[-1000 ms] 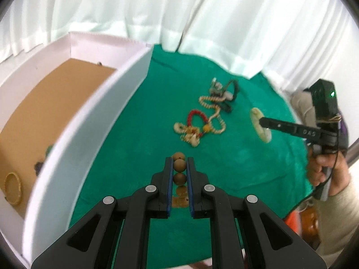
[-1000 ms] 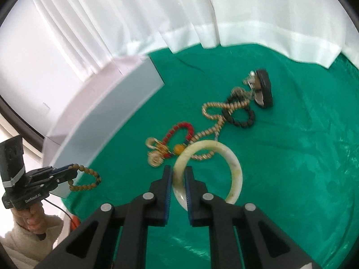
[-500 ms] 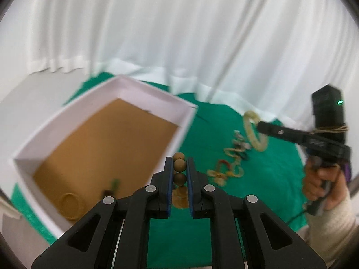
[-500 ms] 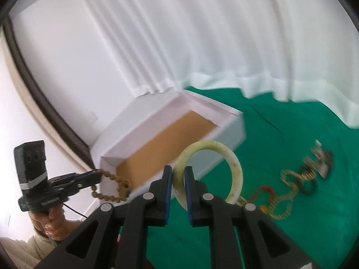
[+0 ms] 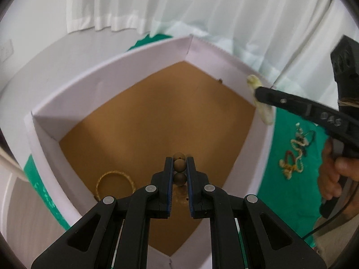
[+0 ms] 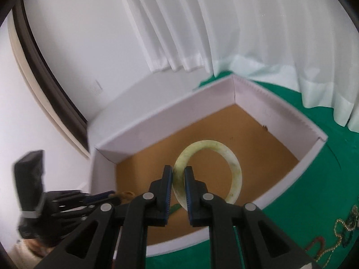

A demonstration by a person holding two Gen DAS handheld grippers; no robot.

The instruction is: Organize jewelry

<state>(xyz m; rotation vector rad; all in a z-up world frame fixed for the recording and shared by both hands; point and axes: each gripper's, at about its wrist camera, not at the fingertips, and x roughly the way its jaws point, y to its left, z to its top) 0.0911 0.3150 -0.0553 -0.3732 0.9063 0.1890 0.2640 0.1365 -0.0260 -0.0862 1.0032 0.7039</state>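
My left gripper (image 5: 179,163) is shut on a brown wooden bead bracelet (image 5: 179,164) and hangs over the brown floor of the white box (image 5: 143,51). The rest of the bracelet dangles behind the fingers, mostly hidden. My right gripper (image 6: 178,172) is shut on the rim of a pale green jade bangle (image 6: 233,163), held above the same box (image 6: 170,112). In the left wrist view the right gripper (image 5: 258,93) with the bangle (image 5: 265,112) sits over the box's right wall. The left gripper (image 6: 107,194) shows at the box's near left corner in the right wrist view.
A thin gold bangle (image 5: 114,182) lies on the box floor near its front left. Several bracelets and a beaded chain (image 5: 296,154) lie on the green cloth (image 5: 289,179) right of the box. White curtains hang behind. A hand (image 5: 334,174) grips the right tool.
Both grippers swung left from over the green cloth to above the box, each carrying its piece. The jewelry pile has slid to the right edge of both views.
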